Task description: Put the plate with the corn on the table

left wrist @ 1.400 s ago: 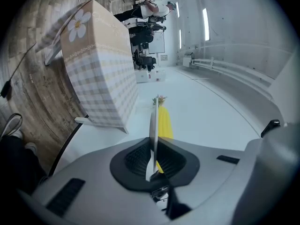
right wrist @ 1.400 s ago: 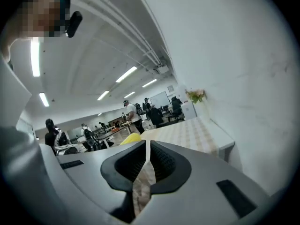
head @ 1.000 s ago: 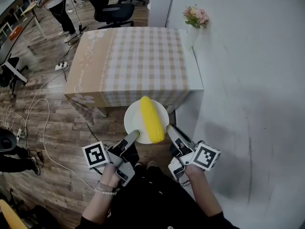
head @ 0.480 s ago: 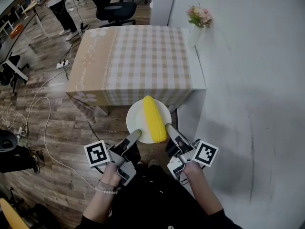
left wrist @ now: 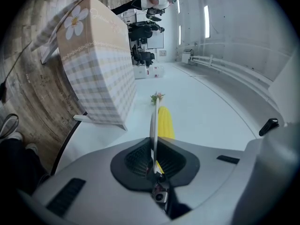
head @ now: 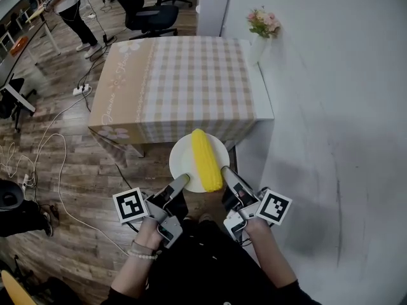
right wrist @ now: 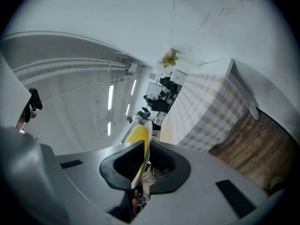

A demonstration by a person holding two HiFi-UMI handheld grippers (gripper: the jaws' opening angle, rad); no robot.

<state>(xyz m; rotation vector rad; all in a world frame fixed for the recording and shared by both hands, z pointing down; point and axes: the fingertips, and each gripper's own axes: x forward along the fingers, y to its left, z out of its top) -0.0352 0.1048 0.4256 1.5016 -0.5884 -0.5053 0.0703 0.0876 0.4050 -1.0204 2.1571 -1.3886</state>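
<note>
One cloth-covered table [head: 184, 81] stands just ahead, and the white plate [head: 180, 159] hangs in the air just short of its near edge, with the corn [head: 205, 159] lying loose on it. The left gripper [head: 180, 181] and right gripper [head: 226, 171] each pinch its near rim, jaws narrow. The plate looks stiff, slick and breakable and the cob could roll, so a level two-sided rim hold suits it.

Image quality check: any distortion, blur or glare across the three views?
Head view: even light, plate and corn sharp, no glare. Left gripper view: strong fisheye, black corners, table bowed, jaws close up and soft. Right gripper view: same fisheye and dark corners, light strips blown out, wall pale and featureless.
</note>
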